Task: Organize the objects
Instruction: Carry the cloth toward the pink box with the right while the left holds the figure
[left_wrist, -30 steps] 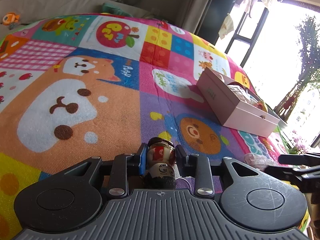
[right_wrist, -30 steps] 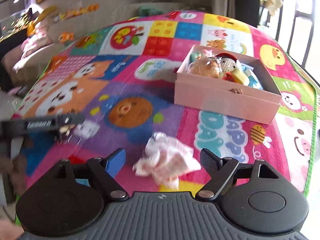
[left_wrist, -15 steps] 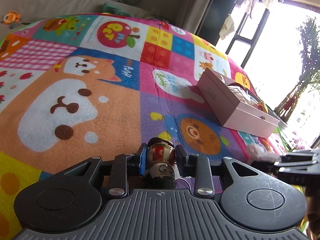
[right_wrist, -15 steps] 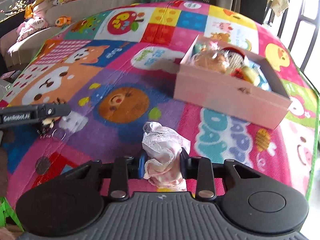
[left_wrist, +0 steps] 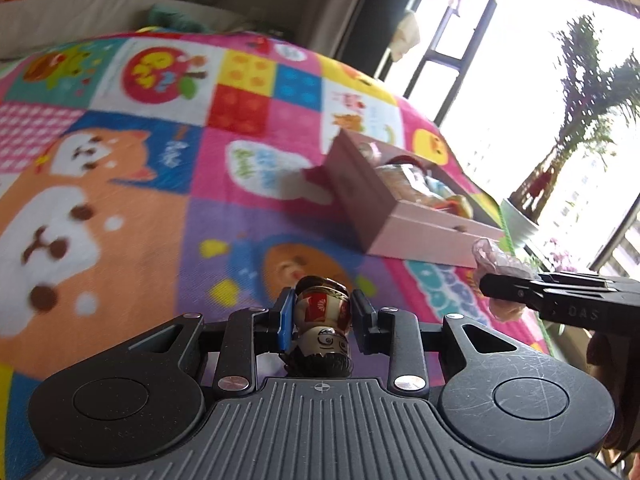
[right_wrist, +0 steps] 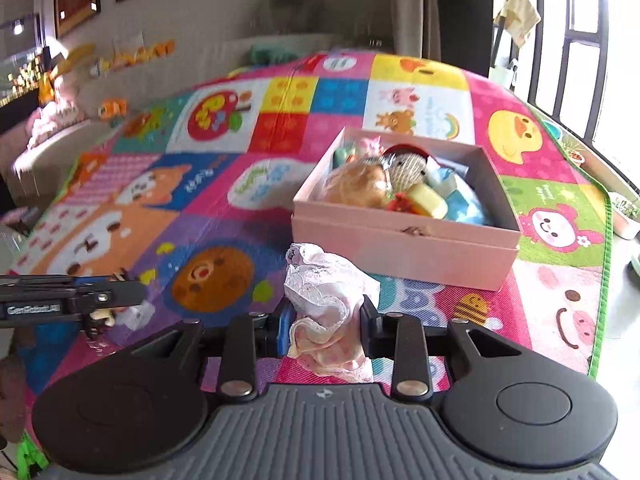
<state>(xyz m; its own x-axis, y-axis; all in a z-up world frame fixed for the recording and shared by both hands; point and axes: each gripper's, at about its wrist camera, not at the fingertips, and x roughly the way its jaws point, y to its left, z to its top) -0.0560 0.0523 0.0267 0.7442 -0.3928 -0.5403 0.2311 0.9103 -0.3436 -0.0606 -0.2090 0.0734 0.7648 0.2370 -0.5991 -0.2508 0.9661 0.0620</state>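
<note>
My left gripper [left_wrist: 320, 316] is shut on a small toy figure [left_wrist: 322, 312] with a red and white body, held above the play mat. My right gripper [right_wrist: 326, 320] is shut on a pink and white lace cloth [right_wrist: 324, 292], lifted off the mat. The cloth also shows in the left wrist view [left_wrist: 496, 260], at the tip of the right gripper. A pink open box [right_wrist: 400, 236] stands ahead of the right gripper, filled with several toys. In the left wrist view the box [left_wrist: 372, 204] lies ahead and to the right.
A colourful cartoon play mat [right_wrist: 224, 184] covers the floor. A sofa [left_wrist: 80, 4] runs along the far side. Windows and potted plants [left_wrist: 520, 220] are on the right past the mat's green edge [right_wrist: 600, 280]. The left gripper shows at the right wrist view's left [right_wrist: 80, 300].
My right gripper closed on the lace cloth and lifted it toward the pink box. My left gripper, still holding the figure, rose and moved toward the box.
</note>
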